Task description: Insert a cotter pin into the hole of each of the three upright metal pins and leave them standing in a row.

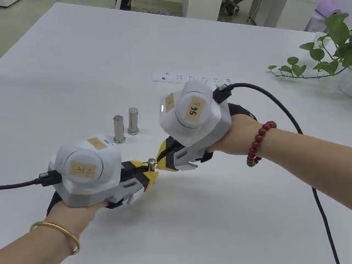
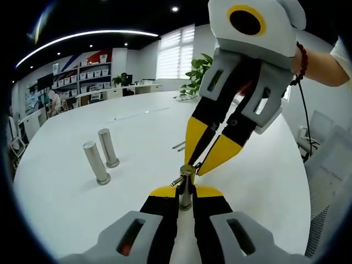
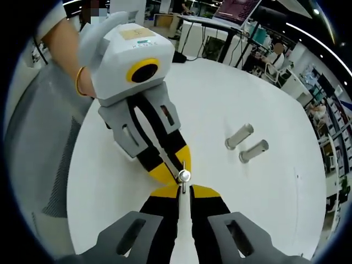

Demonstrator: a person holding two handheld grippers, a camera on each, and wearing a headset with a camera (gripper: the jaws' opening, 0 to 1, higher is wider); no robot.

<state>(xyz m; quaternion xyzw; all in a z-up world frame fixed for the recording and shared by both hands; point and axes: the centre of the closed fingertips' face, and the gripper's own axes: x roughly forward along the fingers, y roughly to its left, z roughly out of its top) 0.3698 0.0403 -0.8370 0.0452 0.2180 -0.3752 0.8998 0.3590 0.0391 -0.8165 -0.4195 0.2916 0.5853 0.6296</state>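
Standing upright on the matte white table (image 1: 66, 66), the nearer metal pin (image 1: 119, 129) and the farther metal pin (image 1: 133, 121) are smooth, shiny cylinders with flared feet, close together but not touching. Right of them the left gripper (image 1: 145, 176) has its black, yellow-tipped jaws clamped on a third metal pin (image 1: 151, 163), whose foot is hidden between them. The right gripper (image 1: 165, 158) meets that pin's head, jaws pinched together on a thin wire, probably the cotter pin (image 2: 177, 180). Whether it passes fully through is hard to tell. A leafy plant (image 1: 324, 44) is cut off at the edge.
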